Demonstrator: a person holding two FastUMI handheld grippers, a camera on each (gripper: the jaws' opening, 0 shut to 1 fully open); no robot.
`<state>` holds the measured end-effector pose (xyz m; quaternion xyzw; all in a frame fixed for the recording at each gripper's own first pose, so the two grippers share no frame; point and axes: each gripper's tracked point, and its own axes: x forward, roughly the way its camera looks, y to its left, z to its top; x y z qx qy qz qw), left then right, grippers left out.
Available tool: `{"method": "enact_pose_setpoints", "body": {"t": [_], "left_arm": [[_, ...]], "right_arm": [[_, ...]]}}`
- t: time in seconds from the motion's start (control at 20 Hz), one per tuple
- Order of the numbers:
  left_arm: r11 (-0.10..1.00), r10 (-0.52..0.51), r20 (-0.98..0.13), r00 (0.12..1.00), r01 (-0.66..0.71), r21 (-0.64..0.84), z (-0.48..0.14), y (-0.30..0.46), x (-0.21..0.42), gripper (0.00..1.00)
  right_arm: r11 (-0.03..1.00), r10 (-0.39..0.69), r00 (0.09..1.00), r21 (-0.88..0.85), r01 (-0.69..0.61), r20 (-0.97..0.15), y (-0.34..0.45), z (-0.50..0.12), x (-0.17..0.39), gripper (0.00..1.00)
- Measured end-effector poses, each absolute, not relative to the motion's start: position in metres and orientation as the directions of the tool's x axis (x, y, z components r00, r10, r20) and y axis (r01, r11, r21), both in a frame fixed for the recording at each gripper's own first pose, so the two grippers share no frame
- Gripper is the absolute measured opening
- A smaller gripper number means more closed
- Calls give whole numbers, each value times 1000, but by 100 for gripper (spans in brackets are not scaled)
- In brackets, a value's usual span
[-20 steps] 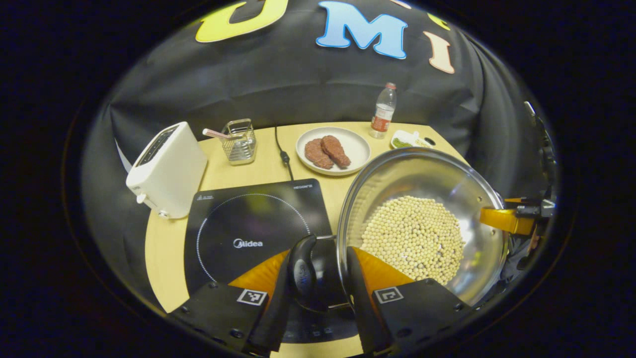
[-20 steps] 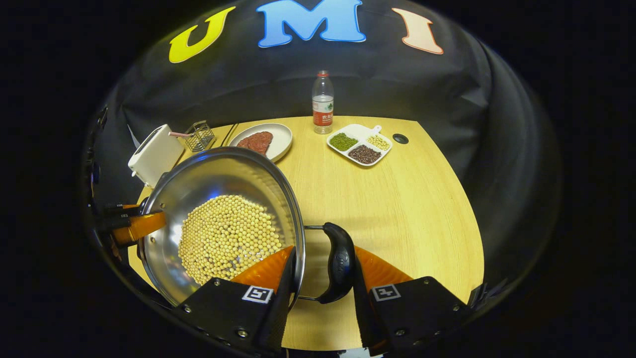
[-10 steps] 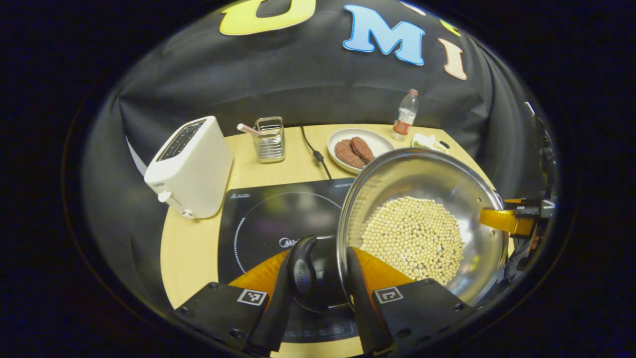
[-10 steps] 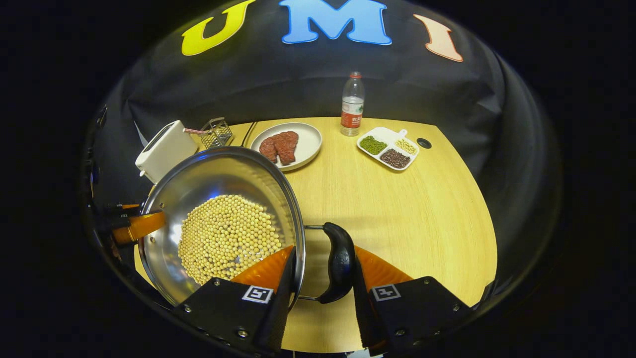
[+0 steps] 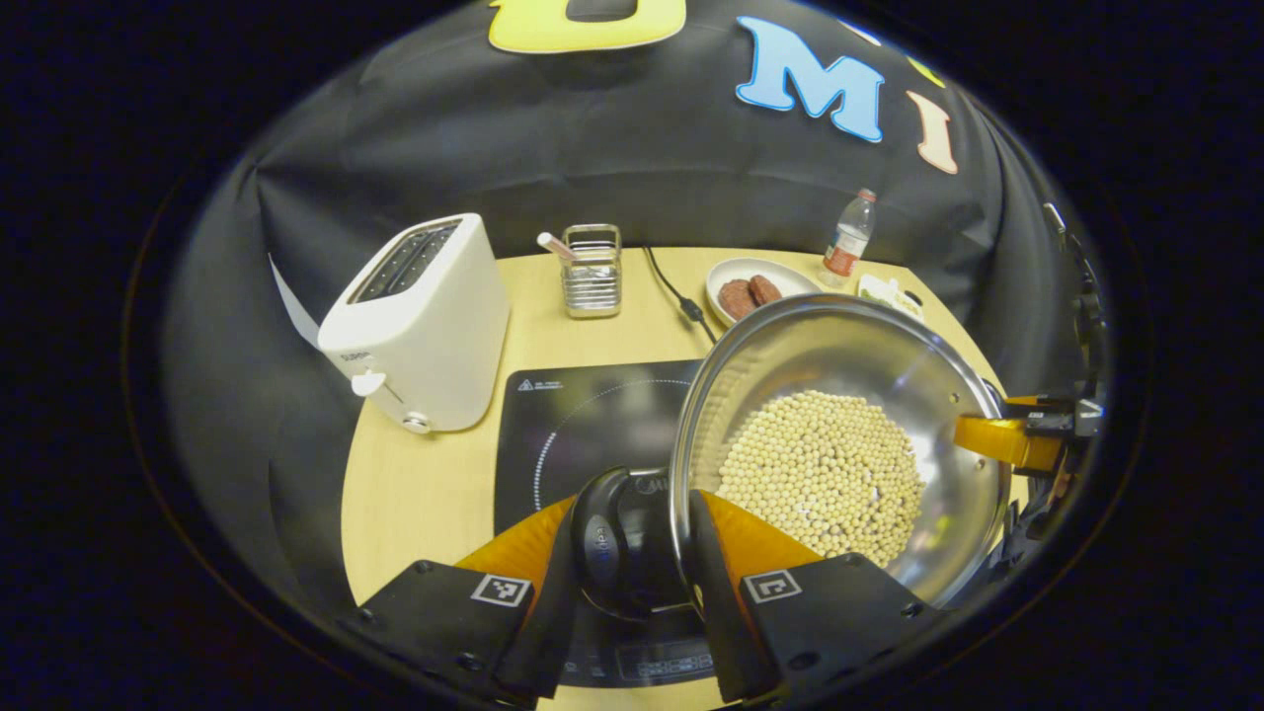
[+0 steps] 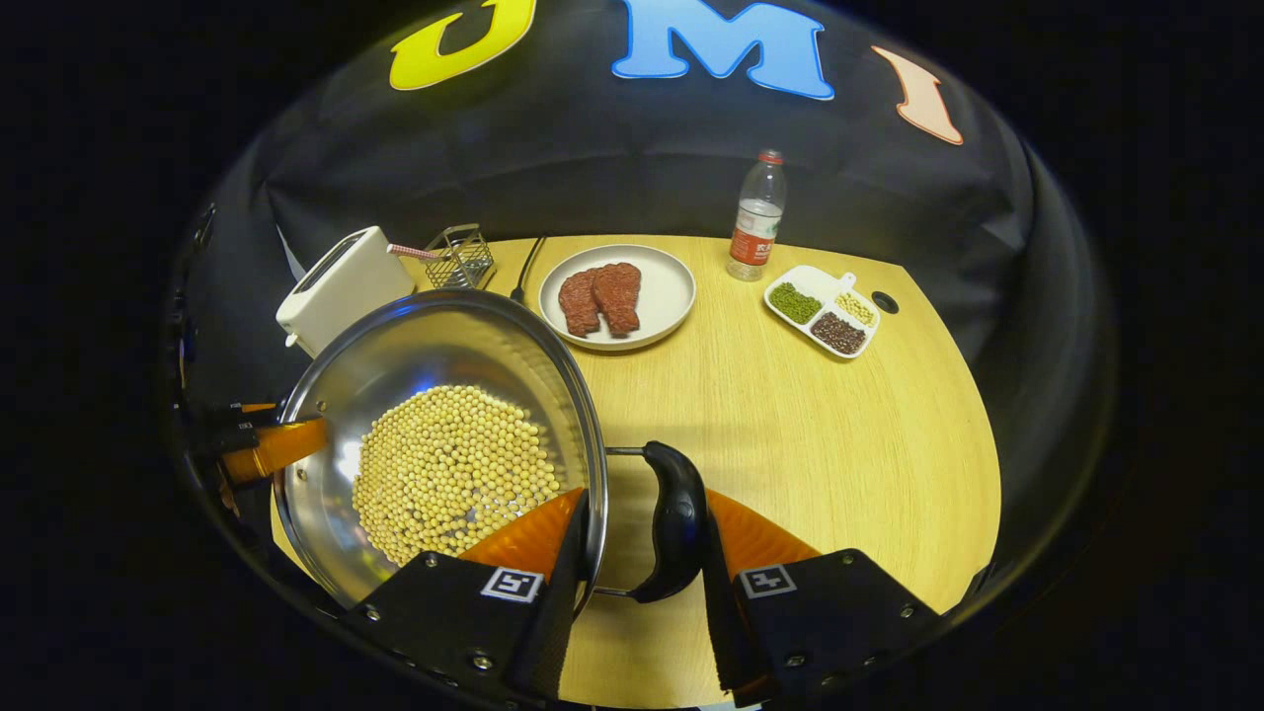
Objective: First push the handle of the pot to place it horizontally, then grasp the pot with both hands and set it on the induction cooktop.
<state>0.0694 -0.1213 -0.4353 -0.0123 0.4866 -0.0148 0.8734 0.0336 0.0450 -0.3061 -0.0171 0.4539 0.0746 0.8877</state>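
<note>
Carrying the pot (image 5: 839, 434) above the tabletop (image 6: 820, 425), each claw (image 5: 647, 553) (image 6: 642, 548) clamped on a side handle, partly over the cooktop (image 5: 583, 415); next, centre it and lower level.

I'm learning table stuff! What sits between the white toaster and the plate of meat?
A wire basket holding a pink stick, then the black power cord, seen in the left gripper view.

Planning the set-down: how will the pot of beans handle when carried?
The pot is probably heavy for its size, holding a bed of beans. Loose beans would likely slide if it tilts. Its shiny steel looks stiff, so gripping both handles seems wise.
</note>
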Motion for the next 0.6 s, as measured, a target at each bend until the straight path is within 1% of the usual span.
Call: {"method": "enact_pose_setpoints", "body": {"t": [0.05,0.1,0.15,0.2,0.25,0.6], "left_arm": [[999,-36,-851,524,11,-36,-435,-122,68,64],[999,-35,-852,523,9,-35,-435,-123,68,60],[999,-34,-851,525,9,-34,-435,-124,68,60],[999,-32,-850,526,10,-31,-435,-124,69,64],[999,-32,-849,527,12,-30,-436,-125,68,60],[1000,-28,-853,522,2,-31,-437,-124,70,60]], "right_arm": [[988,119,576,38,-150,-809,44,-306,35,58],[987,121,576,39,-153,-809,44,-307,36,58],[987,124,575,43,-154,-808,43,-308,36,58],[987,125,575,45,-152,-808,41,-308,36,58],[987,126,575,46,-151,-809,39,-305,35,58],[988,124,569,48,-147,-813,37,-303,36,58]]}}
